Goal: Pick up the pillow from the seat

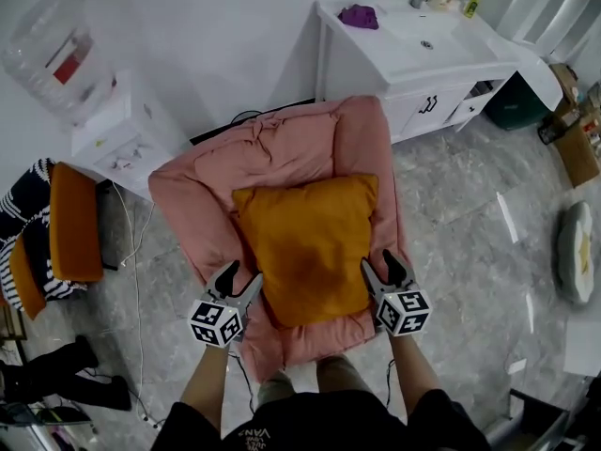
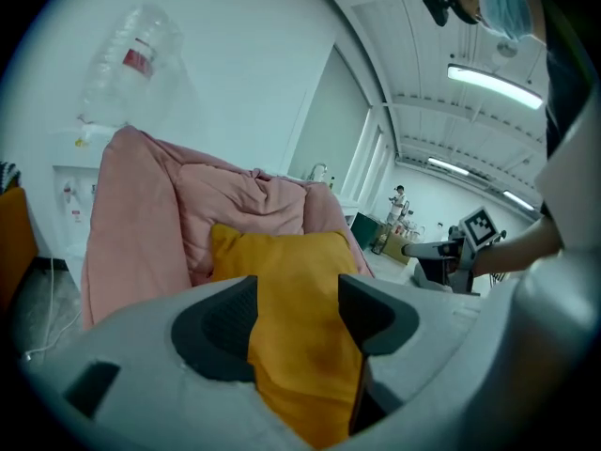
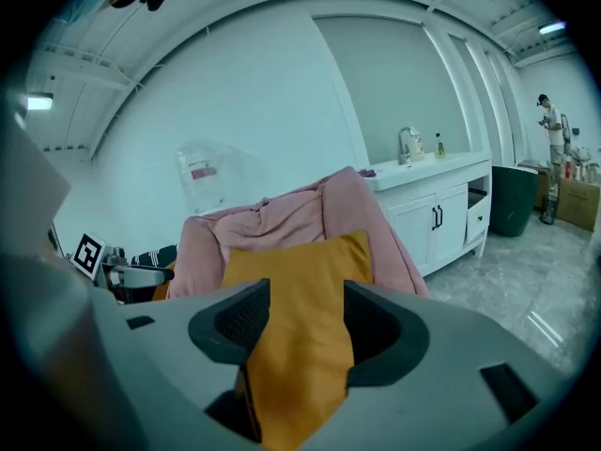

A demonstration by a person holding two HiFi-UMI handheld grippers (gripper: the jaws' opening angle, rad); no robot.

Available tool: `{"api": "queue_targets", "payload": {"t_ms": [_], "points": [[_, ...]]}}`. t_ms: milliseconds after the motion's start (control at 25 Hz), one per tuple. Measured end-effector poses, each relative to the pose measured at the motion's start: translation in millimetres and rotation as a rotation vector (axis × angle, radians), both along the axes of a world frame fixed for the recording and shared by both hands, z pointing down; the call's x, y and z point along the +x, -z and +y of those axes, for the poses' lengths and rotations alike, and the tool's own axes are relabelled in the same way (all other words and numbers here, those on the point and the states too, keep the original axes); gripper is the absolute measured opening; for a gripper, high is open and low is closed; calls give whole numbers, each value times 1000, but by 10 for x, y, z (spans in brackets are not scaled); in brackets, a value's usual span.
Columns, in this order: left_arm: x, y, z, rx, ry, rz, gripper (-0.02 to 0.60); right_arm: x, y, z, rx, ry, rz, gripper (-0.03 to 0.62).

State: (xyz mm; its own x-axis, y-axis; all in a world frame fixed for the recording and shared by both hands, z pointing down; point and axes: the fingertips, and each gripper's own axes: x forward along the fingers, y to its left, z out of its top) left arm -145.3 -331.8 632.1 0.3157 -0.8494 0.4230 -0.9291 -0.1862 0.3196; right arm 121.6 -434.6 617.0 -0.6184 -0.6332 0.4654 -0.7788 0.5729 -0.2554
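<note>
Head view: a square orange fabric pillow (image 1: pixel 308 247) lies on the seat of a pink padded armchair (image 1: pixel 282 148). Its near edge sits between the left gripper (image 1: pixel 242 278) and right gripper (image 1: pixel 380 266), one at each front corner.

Left gripper view: jaws spread, pillow straight ahead in the gap.

Right gripper view: likewise spread, nothing pinched.
</note>
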Motion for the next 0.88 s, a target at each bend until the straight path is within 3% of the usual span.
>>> {"api": "queue_targets", "payload": {"t_ms": [600, 880], "points": [[-155, -871, -463, -200, 73, 104, 325, -16, -1144, -576, -219, 34, 29, 270], [-141, -1183, -612, -277, 69, 145, 347, -116, -1344, -798, -238, 57, 6, 295]]}}
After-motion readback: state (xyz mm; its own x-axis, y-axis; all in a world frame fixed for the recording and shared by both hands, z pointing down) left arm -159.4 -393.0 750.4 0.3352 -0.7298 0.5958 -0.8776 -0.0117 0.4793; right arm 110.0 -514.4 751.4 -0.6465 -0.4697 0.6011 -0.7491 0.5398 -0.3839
